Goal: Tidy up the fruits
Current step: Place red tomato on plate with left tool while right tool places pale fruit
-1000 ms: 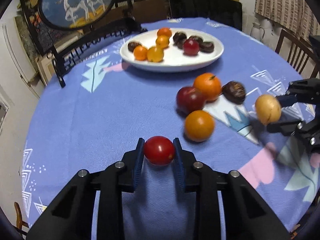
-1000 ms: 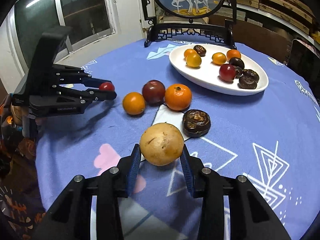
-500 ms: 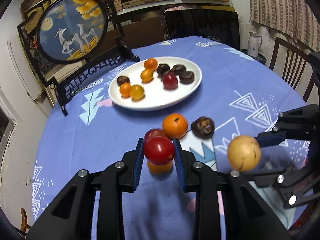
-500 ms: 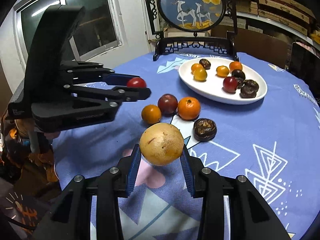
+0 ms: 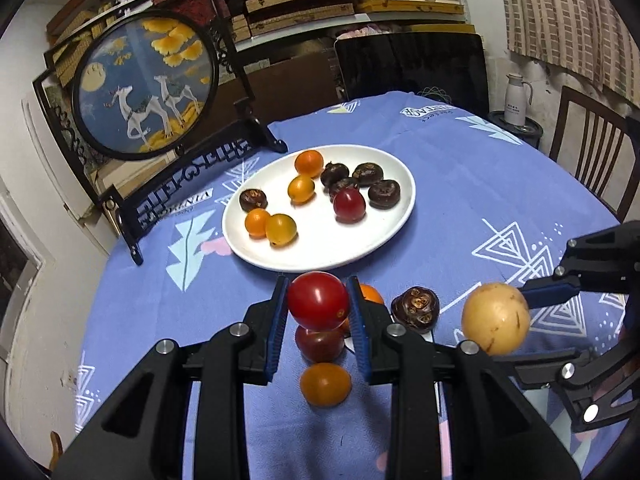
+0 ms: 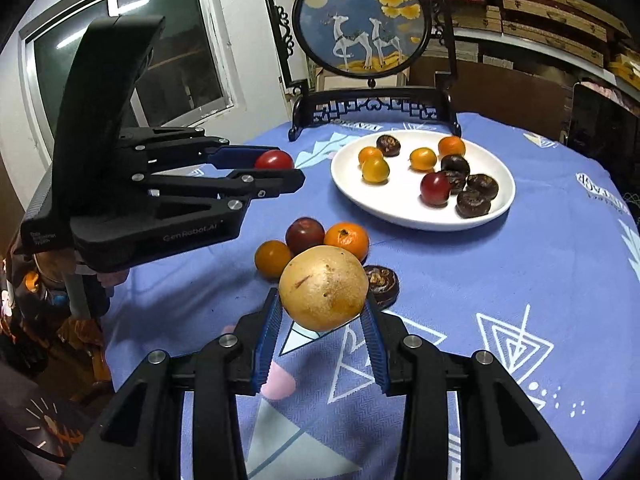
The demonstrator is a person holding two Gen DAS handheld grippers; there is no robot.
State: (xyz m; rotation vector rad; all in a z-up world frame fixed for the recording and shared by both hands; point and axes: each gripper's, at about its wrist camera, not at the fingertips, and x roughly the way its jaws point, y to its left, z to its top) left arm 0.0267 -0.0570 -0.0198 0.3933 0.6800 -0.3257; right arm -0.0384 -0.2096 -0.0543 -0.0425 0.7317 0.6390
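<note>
Clamping red tomato (image 5: 318, 300), left tool (image 5: 318, 304) hides mandarin (image 5: 370, 293); right tool (image 6: 323, 312) clamps yellow fruit (image 6: 323, 287).

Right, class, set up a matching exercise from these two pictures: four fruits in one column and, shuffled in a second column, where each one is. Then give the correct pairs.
Column one:
1. red tomato
2. tan round fruit
3. dark red tomato
4. lone dark chestnut

Column two:
A. lying on the white plate
B. held up in the jaws of the left gripper
C. resting on the blue tablecloth, off the plate
D. held up in the jaws of the right gripper

Pairs: 1-B, 2-D, 3-A, 4-C
</note>
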